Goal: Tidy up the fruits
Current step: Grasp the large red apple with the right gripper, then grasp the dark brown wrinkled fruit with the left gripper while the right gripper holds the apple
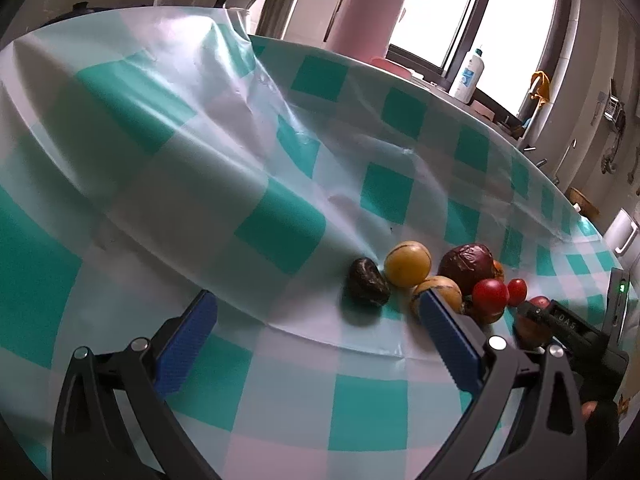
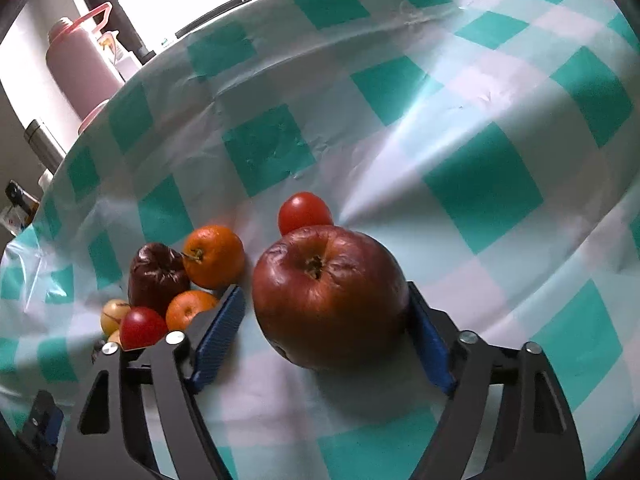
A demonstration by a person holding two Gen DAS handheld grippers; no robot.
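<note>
In the right wrist view a large wrinkled red apple (image 2: 328,300) sits on the checked cloth between the blue pads of my right gripper (image 2: 324,312). The jaws are wide; the right pad looks to touch it, the left pad stands just off it. A small red tomato (image 2: 303,212) lies just behind the apple. To the left are two oranges (image 2: 214,256), a dark wrinkled fruit (image 2: 158,276) and another tomato (image 2: 142,326). My left gripper (image 1: 316,316) is open and empty, short of a dark fruit (image 1: 366,286), two yellow fruits (image 1: 408,263) and tomatoes (image 1: 490,295).
The table (image 1: 160,160) has a teal and white checked plastic cloth with raised folds. Behind its far edge stand a pink jug (image 1: 370,4), a steel flask (image 1: 282,0) and a white bottle (image 1: 468,76). The right gripper's body (image 1: 568,340) shows beside the fruit pile.
</note>
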